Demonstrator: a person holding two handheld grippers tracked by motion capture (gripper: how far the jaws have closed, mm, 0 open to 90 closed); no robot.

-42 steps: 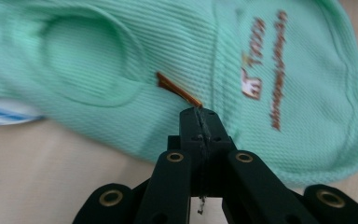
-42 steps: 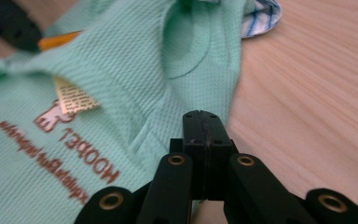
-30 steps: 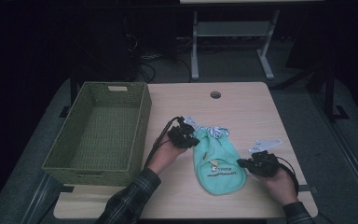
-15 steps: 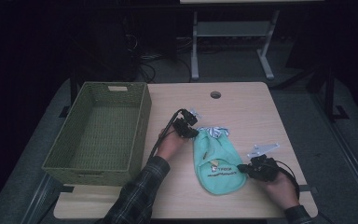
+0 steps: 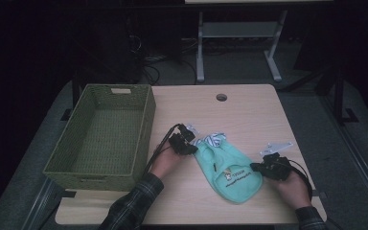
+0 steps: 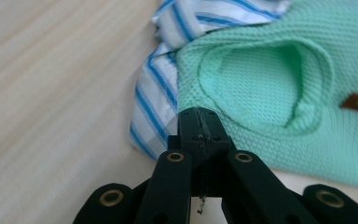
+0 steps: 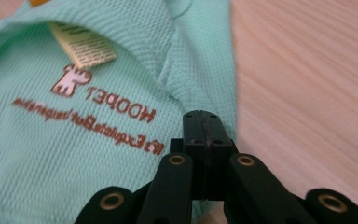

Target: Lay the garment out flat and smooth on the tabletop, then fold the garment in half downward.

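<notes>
While the wooden worktop [image 5: 249, 115] filled the middle of the high view, the woven green basket [image 5: 103, 132] sat along its left edge, open side up, likely kept close so the garment could be dropped in. Lower centre of that frame, the mint-green pet shirt [image 5: 227, 172] lay flat on the worktop, well apart from the basket, its blue-striped collar [image 5: 213, 140] pointing toward the top of the frame and its printed side up. Spread that way, it offered an edge to each hand, which seems to be why the two hands came at it from opposite sides.

From the lower left of the frame, the person's left hand [image 5: 165, 163], in a plaid sleeve, reached up and rightward, holding the left hand-held gripper [image 5: 188, 149] low and level at the shirt's collar end. In the left gripper view its jaws were pressed together right at the seam where collar [image 6: 156, 102] met shirt [image 6: 270, 79]; they probably pinched the fabric edge there, though the cloth between them was hard to make out.

At the lower right, the right hand [image 5: 292, 184] lay low on the worktop with the right hand-held gripper [image 5: 256, 167] aimed leftward at the hem. Its jaws too stood fully together, over the shirt's edge [image 7: 205, 70] beside the printed lettering [image 7: 116, 116].
</notes>
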